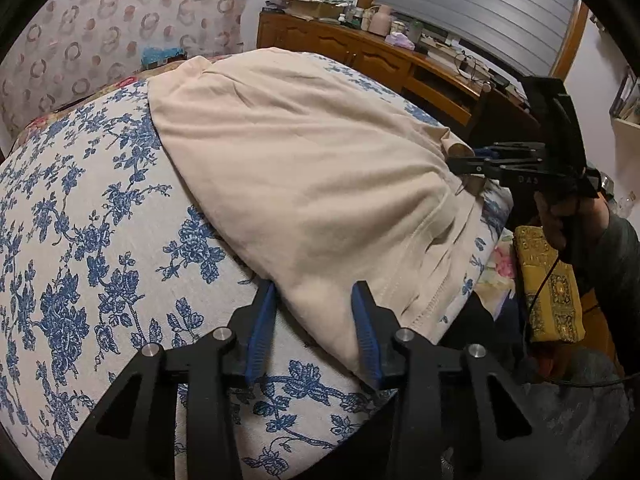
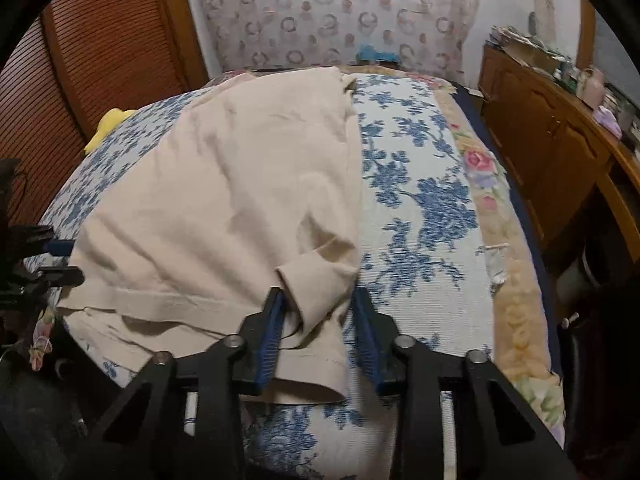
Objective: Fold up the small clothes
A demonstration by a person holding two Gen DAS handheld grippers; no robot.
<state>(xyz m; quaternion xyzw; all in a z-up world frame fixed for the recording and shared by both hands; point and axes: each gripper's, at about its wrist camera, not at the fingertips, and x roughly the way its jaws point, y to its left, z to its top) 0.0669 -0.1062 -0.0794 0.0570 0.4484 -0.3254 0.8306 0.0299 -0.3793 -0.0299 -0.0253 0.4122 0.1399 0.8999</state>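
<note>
Item: beige shirt, spread on the flowered bed cover, folding barely begun. Your left tool stands spread around the hem corner; your right tool is spread around the sleeve. All folds remain.

faint raised letters, seemingly "das", are made out on the black body of the right gripper in the left wrist view; they are too blurred to be read with certainty. no other text can be read.
</note>
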